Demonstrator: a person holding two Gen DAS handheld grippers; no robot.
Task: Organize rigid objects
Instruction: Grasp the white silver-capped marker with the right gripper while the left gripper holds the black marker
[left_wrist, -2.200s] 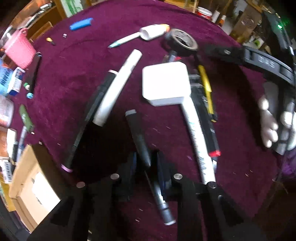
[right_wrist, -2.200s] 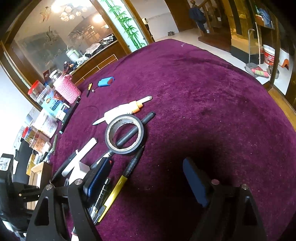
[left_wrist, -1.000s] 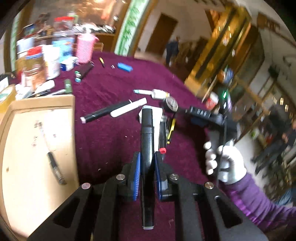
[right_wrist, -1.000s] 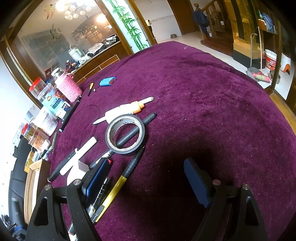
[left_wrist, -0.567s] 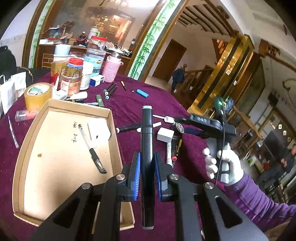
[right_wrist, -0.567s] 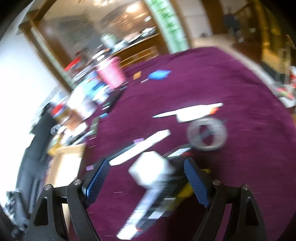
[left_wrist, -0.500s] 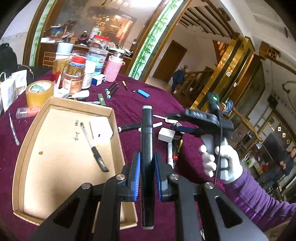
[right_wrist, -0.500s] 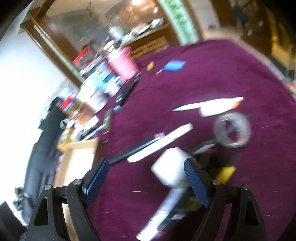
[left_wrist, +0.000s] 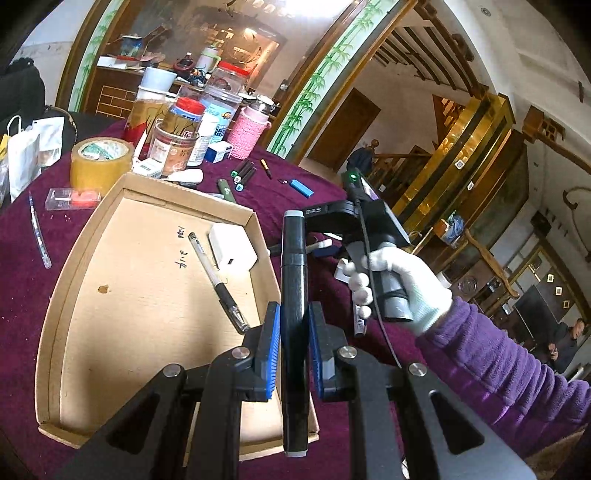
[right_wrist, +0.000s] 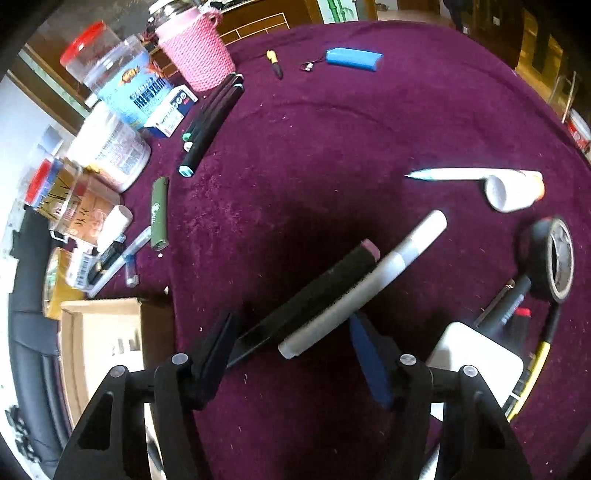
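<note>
1. Table with purple cloth (right_wrist: 332, 147) fills both views; clutter is spread across it.
2. Cardboard tray (left_wrist: 66, 295) lies on the cloth at the left of the left wrist view. A white block (left_wrist: 231, 247) and a clear pen (left_wrist: 214, 273) lie inside it, touching each other near the far right corner.
3. Right hand (left_wrist: 402, 284) in a white glove with a purple sleeve, seen from the left wrist, grips the handle of its gripper beyond the tray.
4. Jars and a pink knitted holder (right_wrist: 195, 48) are crowded at the far left edge of the table, with a roll of tan tape (left_wrist: 101, 162) just beside the tray's far rim.
5. Left gripper (left_wrist: 293, 350): jaws clamped on a black marker (left_wrist: 293, 295). The marker runs lengthwise between the blue pads and is raised off the cloth beside the tray's right wall.
6. Right gripper (right_wrist: 291, 354): jaws closing, pointed steeply down over two markers lying side by side on the cloth, one black marker with pink end (right_wrist: 314, 291) and one white marker (right_wrist: 369, 280). Their near ends sit between the pads; neither pad presses on them.
7. Black tape roll (right_wrist: 546, 258), a white square box (right_wrist: 476, 362) and a white pen (right_wrist: 454, 173) lie to the right, well apart from the tray.
8. Blue lighter (right_wrist: 352, 59) lies far back on the cloth.
</note>
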